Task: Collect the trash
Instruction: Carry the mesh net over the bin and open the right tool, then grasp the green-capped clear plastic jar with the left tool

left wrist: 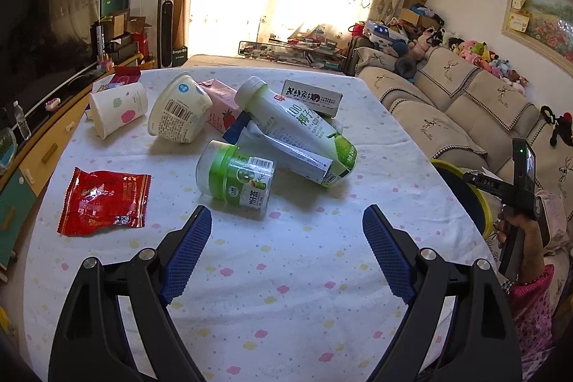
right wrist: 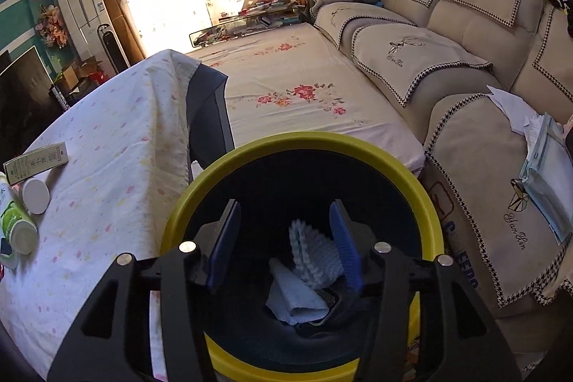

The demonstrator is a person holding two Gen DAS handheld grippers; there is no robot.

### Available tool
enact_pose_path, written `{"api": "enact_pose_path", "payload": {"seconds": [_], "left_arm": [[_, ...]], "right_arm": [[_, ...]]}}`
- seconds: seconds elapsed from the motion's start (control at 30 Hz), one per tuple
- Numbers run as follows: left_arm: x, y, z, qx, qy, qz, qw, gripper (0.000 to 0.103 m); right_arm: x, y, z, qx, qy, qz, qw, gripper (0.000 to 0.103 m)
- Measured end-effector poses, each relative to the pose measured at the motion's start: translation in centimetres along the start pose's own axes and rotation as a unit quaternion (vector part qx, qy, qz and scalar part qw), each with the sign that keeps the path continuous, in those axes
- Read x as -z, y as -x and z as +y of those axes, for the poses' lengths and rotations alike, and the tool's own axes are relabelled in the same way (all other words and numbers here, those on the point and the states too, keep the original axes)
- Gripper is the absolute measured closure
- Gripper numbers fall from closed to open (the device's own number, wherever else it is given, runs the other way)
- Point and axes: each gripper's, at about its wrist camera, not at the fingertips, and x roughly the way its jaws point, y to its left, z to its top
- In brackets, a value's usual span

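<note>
Hovering: left tool [left wrist: 286, 228] spread wide over the bench [left wrist: 286, 292], nothing between its pads.
Right tool [right wrist: 284, 238]: parted above the yellow-rimmed bin [right wrist: 412, 181], gripping nothing; a white ridged piece [right wrist: 313, 256] sits just beside its right pad, contact unclear.
Bin contents: a pale blue folded tissue [right wrist: 293, 299] at the bottom.
Writing: green-lidded jar [left wrist: 236, 176] with barcode and large Chinese characters; white bottle [left wrist: 297, 127] reading "100"; cup [left wrist: 181, 108] with barcode; red wrapper [left wrist: 104, 201], print too small to read.
Edges: bin stands just off the bench's right edge, beside the sofa [right wrist: 465, 77].
Room: open cloth lies between the left tool and the jar.
</note>
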Motion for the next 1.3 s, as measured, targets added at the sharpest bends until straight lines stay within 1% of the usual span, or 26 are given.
{"api": "enact_pose_path", "payload": {"seconds": [0.2,0.33,0.4,0.67,0.77,0.9,1.07,1.13,1.23,1.27,1.3], "left_arm": [[0.0,-1.1,-0.1,-0.009,-0.005,0.012,0.9999,0.018],[-0.5,-2.2,0.4,-0.017,-0.007,0.019,0.9996,0.018],[-0.9,-2.8,0.6,-0.024,-0.012,0.020,0.9994,0.016],[-2.8,-5.9,1.8,-0.066,-0.048,0.023,0.9964,0.012],[-3.2,-7.2,2.4,-0.069,-0.057,0.035,0.9953,0.012],[-3.7,-8.7,3.2,-0.058,-0.055,0.051,0.9955,0.012],[-4.1,-10.4,3.9,-0.053,-0.051,0.071,0.9947,0.012],[-4.1,-11.0,4.2,-0.048,-0.047,0.078,0.9947,0.013],[-4.1,-11.5,4.4,-0.036,-0.045,0.084,0.9948,0.020],[-4.1,-11.5,4.3,-0.033,-0.046,0.084,0.9949,0.024],[-4.1,-11.6,4.3,-0.031,-0.048,0.083,0.9949,0.030]], "right_arm": [[0.2,1.3,-0.3,-0.012,-0.002,-0.010,1.000,0.045],[0.3,2.0,-0.1,-0.024,-0.001,-0.012,1.000,0.045],[0.3,2.3,0.3,-0.029,0.001,-0.012,0.999,0.045],[0.5,2.7,1.4,-0.045,0.009,-0.009,0.999,0.044],[0.5,2.7,1.7,-0.048,0.012,-0.007,0.999,0.044],[0.6,2.7,2.0,-0.051,0.016,-0.005,0.999,0.043],[0.8,2.5,2.2,-0.055,0.017,0.002,0.998,0.042],[1.0,2.5,2.4,-0.056,0.019,0.005,0.998,0.042],[1.1,2.4,2.4,-0.057,0.019,0.008,0.998,0.042],[1.2,2.4,2.5,-0.058,0.019,0.009,0.998,0.042],[1.3,2.4,2.5,-0.059,0.019,0.010,0.998,0.042]]}}
